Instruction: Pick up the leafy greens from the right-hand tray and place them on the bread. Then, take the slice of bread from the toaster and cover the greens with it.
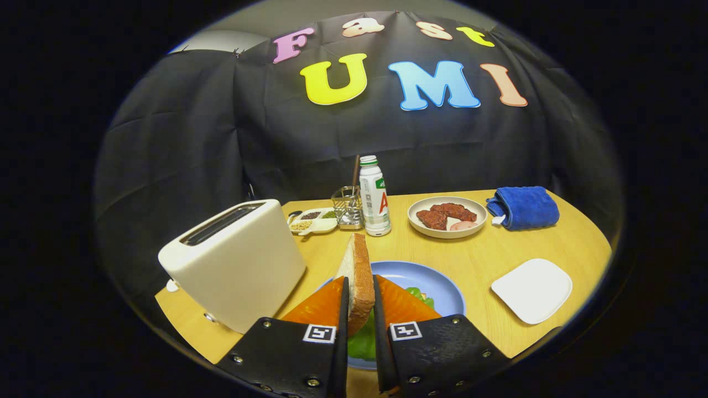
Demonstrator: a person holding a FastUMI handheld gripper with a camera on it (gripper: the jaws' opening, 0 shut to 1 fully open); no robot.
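The gripper (359,296) pinches a porous, crusty bread slice (358,276) upright on edge, above crinkled greens (362,342) on a round blue plate (437,282), beside the smooth toaster (235,262).

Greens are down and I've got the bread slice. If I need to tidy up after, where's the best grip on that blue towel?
With the gripper shut on the bread slice over the blue plate, the blue towel lies folded beyond the white tray. Probably come from above and pinch across its thick rolled fold, near the plate of meat; that bulge gives the fingers something to close on.
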